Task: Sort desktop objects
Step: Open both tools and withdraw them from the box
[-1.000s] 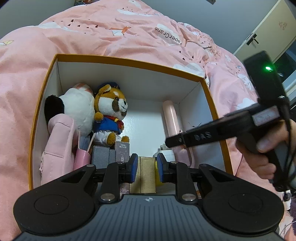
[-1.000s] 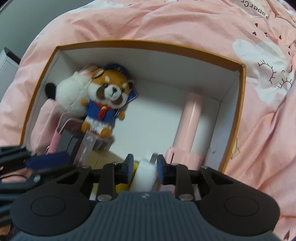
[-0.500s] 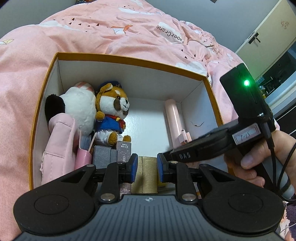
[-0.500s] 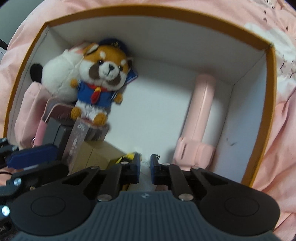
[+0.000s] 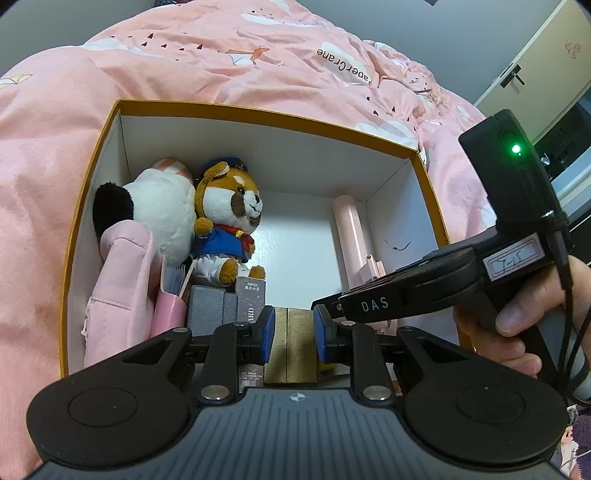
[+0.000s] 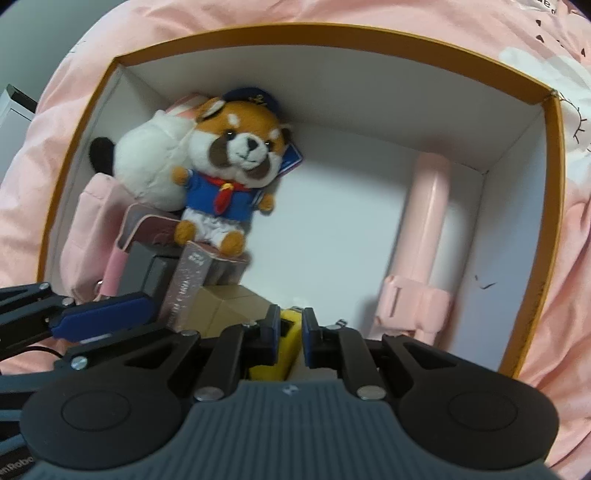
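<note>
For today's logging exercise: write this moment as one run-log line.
left tongs: open around gold box | right tongs: nearly shut, empty, above yellow item | plush: in carton

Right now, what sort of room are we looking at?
Probably a bedroom: a pink quilt spreads around an open box holding a stuffed toy, with a cupboard door behind.

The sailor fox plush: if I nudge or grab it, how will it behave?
The sailor fox plush looks soft, so it would probably squash in a grip. It perches on the grey boxes and leans against the white plush, so a push would likely topple it.
</note>
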`<action>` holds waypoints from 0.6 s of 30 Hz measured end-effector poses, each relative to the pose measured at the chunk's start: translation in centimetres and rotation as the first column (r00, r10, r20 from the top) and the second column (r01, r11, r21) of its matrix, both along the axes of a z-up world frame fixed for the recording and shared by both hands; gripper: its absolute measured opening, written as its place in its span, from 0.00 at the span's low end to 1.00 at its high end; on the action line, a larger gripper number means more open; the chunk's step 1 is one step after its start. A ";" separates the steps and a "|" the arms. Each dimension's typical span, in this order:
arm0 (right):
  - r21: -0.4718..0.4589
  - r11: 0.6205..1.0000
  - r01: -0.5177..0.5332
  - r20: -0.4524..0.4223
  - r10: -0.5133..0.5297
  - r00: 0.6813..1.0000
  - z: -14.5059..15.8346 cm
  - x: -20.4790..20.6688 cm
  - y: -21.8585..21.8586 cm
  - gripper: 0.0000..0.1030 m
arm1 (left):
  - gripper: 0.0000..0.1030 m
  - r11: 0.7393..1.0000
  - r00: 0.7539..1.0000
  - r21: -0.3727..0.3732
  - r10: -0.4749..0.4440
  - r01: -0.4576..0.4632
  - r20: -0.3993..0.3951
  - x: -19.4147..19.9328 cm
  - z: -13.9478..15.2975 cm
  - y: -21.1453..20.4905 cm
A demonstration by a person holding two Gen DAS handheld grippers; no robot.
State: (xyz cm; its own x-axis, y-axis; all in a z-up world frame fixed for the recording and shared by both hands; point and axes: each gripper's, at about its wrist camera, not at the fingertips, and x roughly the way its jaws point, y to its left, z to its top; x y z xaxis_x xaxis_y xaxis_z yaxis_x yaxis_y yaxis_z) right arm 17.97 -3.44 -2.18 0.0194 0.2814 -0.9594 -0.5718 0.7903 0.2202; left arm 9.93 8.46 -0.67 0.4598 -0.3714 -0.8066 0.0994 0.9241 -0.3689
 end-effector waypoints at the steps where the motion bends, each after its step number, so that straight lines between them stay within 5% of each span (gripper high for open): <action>1: 0.008 1.000 0.002 -0.011 -0.002 1.000 0.0 0.0 0.0 0.13 | 0.24 1.000 1.000 0.006 -0.005 0.005 0.004 -0.1 0.0 -0.1; 8: 0.054 0.999 0.002 0.049 -0.005 0.999 1.6 -1.0 -1.2 0.14 | 0.24 0.999 0.997 0.029 -0.043 0.041 0.070 -1.3 1.3 -1.1; 13: 0.217 0.976 -0.033 0.169 -0.005 0.986 5.2 -3.7 -4.9 0.16 | 0.32 0.996 0.987 0.033 -0.088 0.084 0.135 -3.2 2.6 -2.4; 18: 0.347 0.937 0.028 0.282 -0.132 0.950 7.3 -7.5 -9.5 0.28 | 0.35 0.992 0.973 0.075 -0.110 0.097 0.203 -5.5 3.6 -4.1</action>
